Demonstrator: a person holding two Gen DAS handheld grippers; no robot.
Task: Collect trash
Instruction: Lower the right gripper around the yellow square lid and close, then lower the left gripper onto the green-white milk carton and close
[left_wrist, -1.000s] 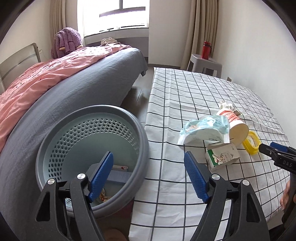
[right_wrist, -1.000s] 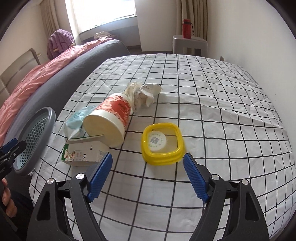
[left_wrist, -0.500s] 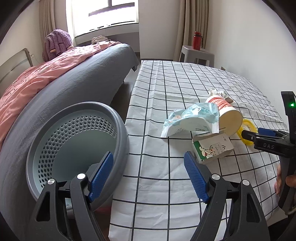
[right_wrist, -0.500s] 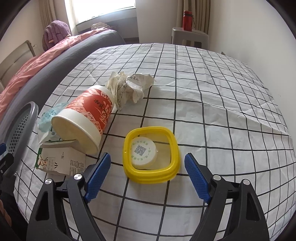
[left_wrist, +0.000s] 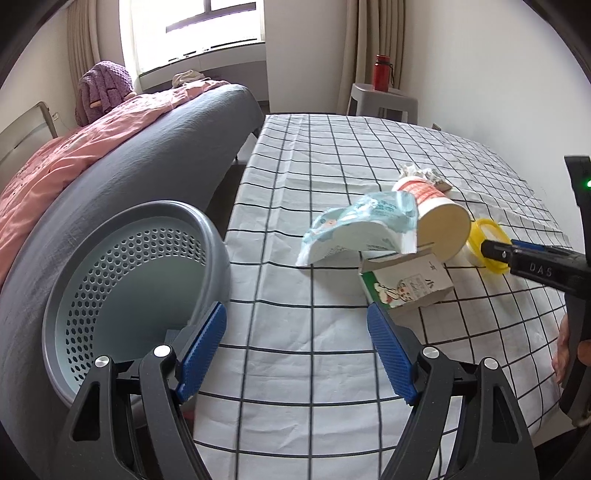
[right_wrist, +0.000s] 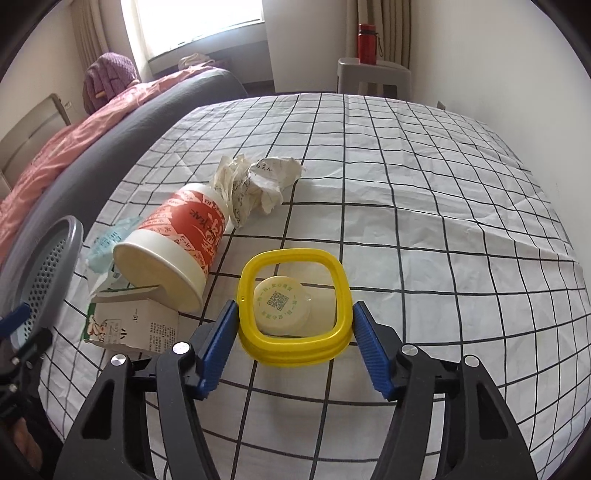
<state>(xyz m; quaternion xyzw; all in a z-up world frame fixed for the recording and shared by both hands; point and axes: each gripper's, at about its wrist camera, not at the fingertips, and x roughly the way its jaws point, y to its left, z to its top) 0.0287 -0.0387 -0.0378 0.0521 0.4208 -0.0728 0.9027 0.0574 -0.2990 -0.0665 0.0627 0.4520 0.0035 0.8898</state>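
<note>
Since a second ago, my right claw (right_wrist: 291, 347) has advanced until its open jaws bracket the yellow lid (right_wrist: 293, 304); the left pad sits at the rim, the right just beside it, and nothing is clamped yet. That straddle lines the pads up for a squeeze across the frame. The cup (right_wrist: 173, 254) lies at 10 o'clock of the lid, the carton (right_wrist: 129, 326) at 9. My left claw (left_wrist: 295, 350) hangs open and empty, with the bin (left_wrist: 129, 280) at its 9 o'clock ready to receive.
</note>
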